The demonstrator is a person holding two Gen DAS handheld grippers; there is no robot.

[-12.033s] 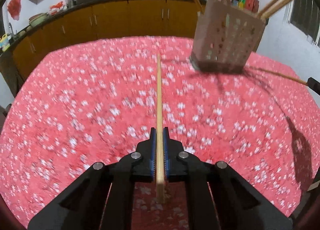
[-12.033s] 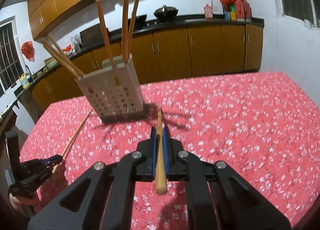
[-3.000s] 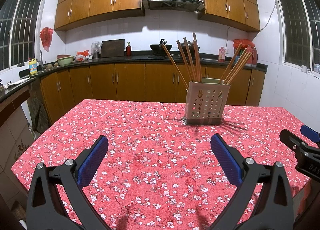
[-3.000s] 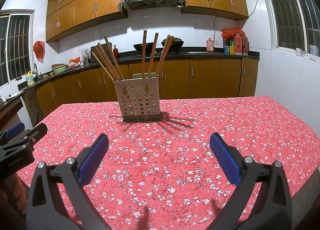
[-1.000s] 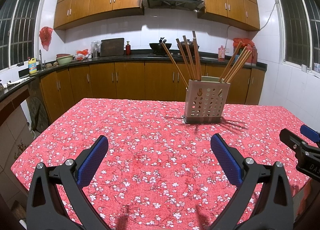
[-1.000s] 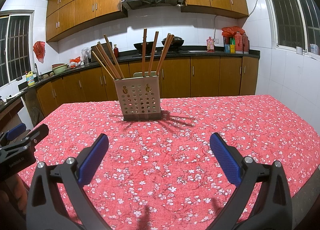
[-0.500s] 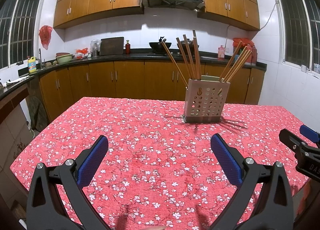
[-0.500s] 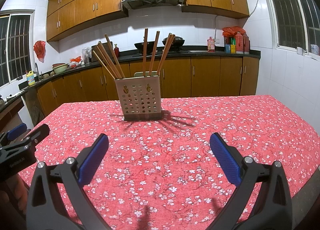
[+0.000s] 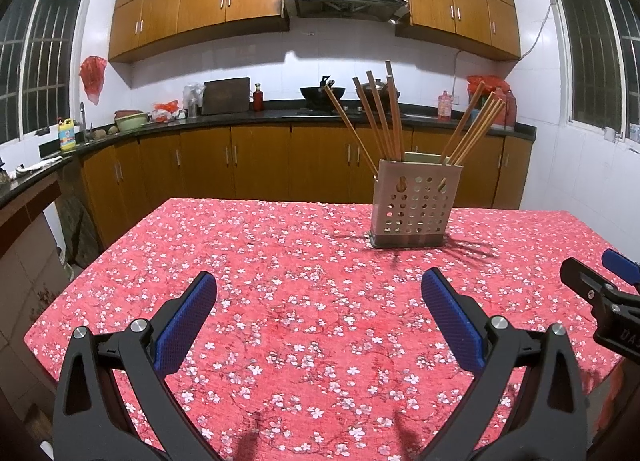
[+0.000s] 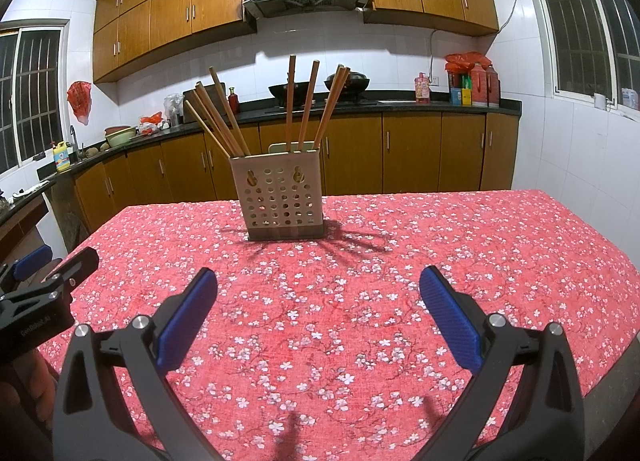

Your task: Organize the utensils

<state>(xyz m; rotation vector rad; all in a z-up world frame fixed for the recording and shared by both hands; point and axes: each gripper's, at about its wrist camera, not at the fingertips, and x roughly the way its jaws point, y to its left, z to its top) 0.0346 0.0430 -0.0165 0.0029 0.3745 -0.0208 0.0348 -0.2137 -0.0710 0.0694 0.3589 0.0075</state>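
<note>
With both sets of fingers spread wide and empty, left gripper (image 9: 318,311) and right gripper (image 10: 318,309) hover over the desk's (image 10: 460,245) near edge. Chopsticks (image 10: 304,107) stand splayed in the holder (image 10: 280,197) toward the far edge (looks done). Risk: any reach could clip the leaning sticks and tip it.

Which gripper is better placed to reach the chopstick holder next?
Right, marginally. The right gripper faces the chopstick holder almost dead ahead; from the left gripper it sits off to the right. Both are open and empty.
</note>
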